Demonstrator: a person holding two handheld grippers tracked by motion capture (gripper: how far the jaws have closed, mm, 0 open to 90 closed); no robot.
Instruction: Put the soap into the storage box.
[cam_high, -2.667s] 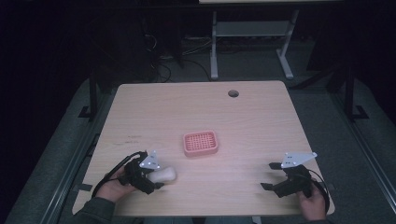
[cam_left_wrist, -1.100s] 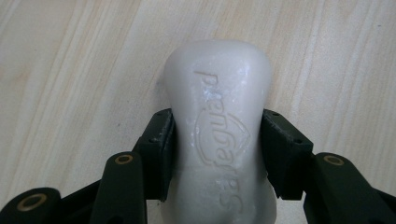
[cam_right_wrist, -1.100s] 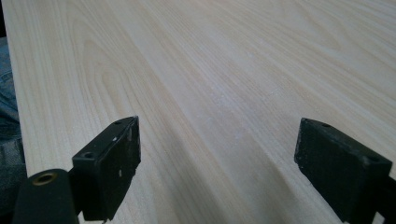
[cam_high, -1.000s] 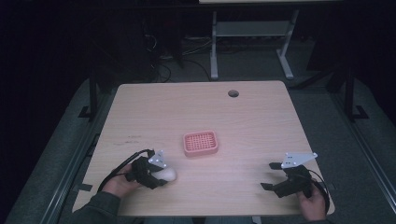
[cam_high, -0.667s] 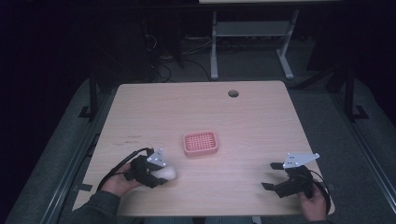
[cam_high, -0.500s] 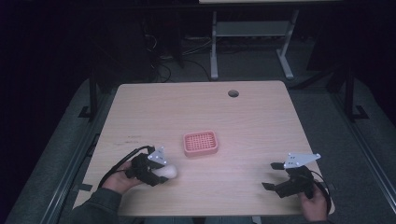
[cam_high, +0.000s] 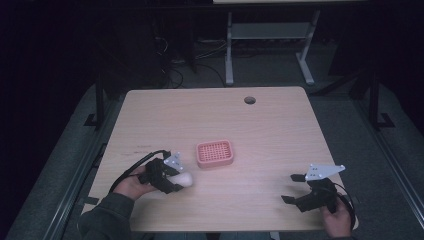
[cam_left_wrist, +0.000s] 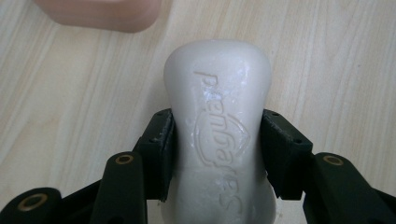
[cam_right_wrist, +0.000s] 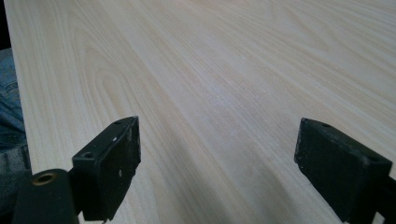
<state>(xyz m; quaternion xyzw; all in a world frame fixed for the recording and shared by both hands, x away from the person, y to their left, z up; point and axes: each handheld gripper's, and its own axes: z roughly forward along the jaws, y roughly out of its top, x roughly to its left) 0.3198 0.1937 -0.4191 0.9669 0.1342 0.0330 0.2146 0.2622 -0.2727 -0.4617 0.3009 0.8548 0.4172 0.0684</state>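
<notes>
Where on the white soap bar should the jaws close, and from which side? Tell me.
Grip the soap bar across its narrowed waist, coming in along its length from one end. The left gripper does so now: its pads press the two long flanks where the bar pinches in, so the wider end probably keeps it from slipping out.

Dim lab/test room: bare wooden table (cam_high: 280, 130), floor cables (cam_high: 175, 75), metal stand (cam_high: 270, 35).

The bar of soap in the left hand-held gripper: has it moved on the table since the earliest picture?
Yes, slightly. The bar of soap, clamped in the left hand-held gripper, has crept toward the pink soap dish, which has stayed put; a gap remains.
</notes>
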